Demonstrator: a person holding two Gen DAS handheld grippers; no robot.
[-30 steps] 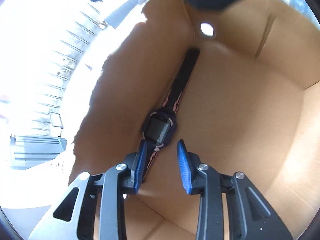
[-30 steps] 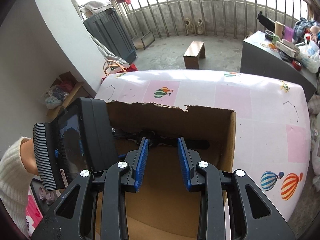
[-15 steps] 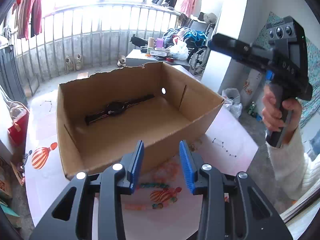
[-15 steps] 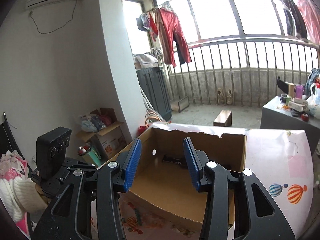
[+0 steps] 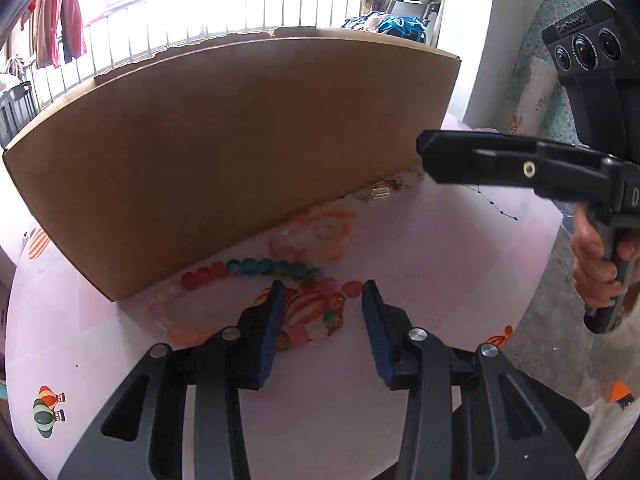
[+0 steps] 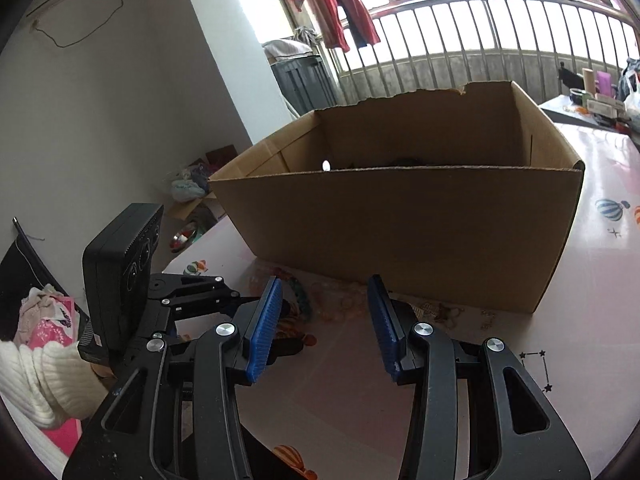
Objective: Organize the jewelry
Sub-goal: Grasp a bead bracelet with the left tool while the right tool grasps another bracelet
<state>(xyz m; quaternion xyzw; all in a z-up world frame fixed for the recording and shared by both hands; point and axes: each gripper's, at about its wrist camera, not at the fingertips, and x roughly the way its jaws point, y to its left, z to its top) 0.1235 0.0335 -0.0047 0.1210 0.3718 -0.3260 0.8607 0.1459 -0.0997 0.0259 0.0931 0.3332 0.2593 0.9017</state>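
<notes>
colourful bead necklace lying on table just in front of cardboard box, near small metal jewelry. left gripper and right gripper both spread apart, holding nothing.

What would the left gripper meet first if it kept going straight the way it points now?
Probably the multicoloured bead strand lying on the table between the left gripper fingers; beyond it stands the cardboard box wall. Depth is uncertain in the fisheye view.
</notes>
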